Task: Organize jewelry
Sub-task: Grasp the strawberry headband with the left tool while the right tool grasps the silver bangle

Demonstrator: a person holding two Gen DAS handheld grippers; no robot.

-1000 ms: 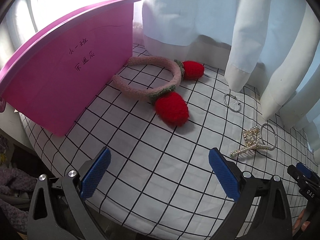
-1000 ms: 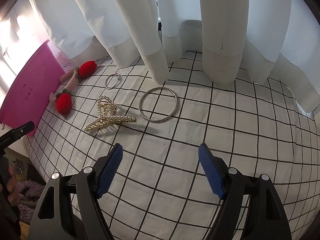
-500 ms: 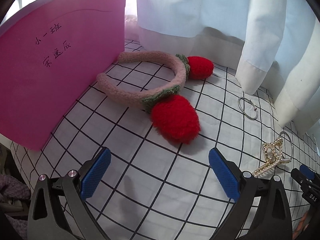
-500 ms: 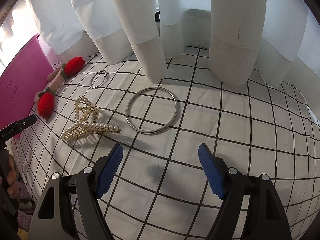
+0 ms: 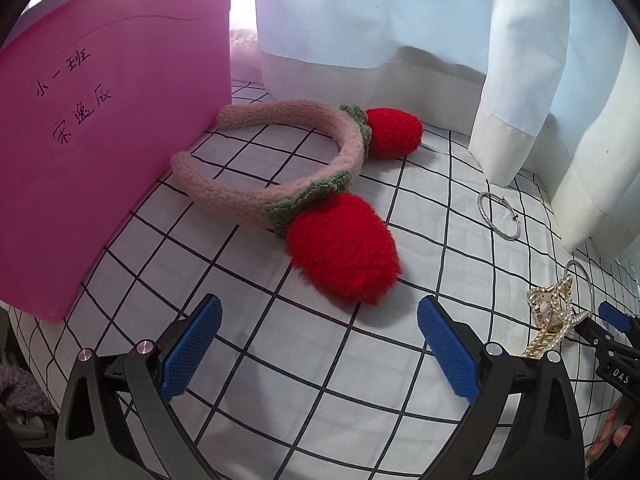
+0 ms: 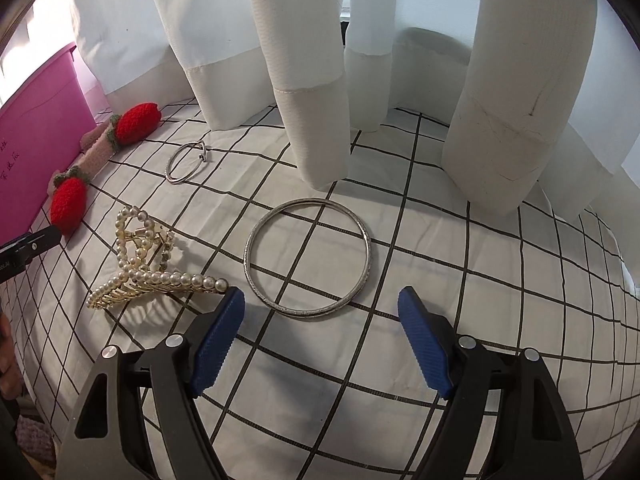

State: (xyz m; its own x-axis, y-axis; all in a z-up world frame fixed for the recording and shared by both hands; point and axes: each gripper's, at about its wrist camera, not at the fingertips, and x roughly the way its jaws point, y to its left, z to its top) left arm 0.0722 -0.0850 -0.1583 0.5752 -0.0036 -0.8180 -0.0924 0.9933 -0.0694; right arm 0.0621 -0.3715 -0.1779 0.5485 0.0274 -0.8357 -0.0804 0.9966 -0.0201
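The silver bangle lies flat on the checked cloth just ahead of the right gripper, whose blue pads stand wide apart and hold nothing; it looks rigid, thin and smooth, so likely to slip unless pinched squarely across its near rim; to its left the pearl hair claw rests on its teeth, light but probably fragile at the pearls (best taken by the spine, I judge); a smaller ring lies farther back near the curtain; the plush strawberry headband sits just beyond the left gripper, its jaws also spread and empty; soft and light, it should yield under the pads, the padded band offering the surest hold; the pink bin stands just beside its open ends
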